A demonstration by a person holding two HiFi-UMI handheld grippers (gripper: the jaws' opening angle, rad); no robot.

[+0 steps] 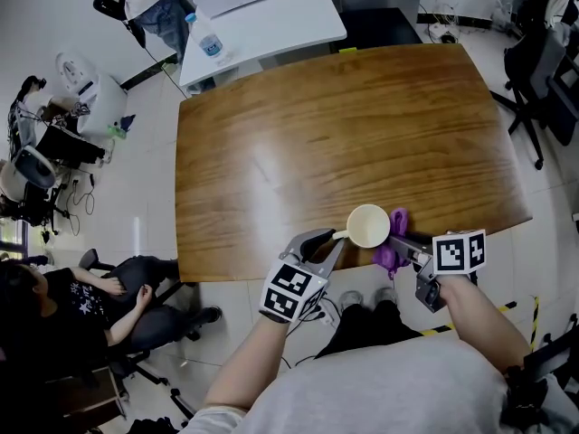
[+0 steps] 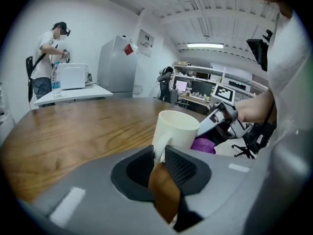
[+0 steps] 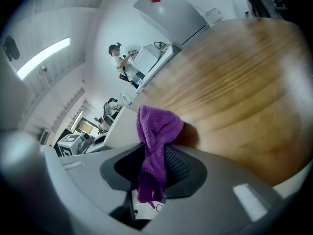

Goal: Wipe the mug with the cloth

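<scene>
- One cream mug [image 1: 368,226] is being held upright at the near edge of the wooden table [image 1: 344,125], its handle being pinched between the jaws of the left gripper [image 1: 335,242].
- One purple cloth [image 1: 388,257] is being clamped in the jaws of the right gripper [image 1: 404,244] and is being pressed against the mug's right side.
- Black-and-white square markers are being shown on the two grippers' cubes [image 1: 459,252].
- One water bottle [image 1: 208,39] is being seen on the white table [image 1: 271,21] beyond, its blue label too small to be read.
</scene>
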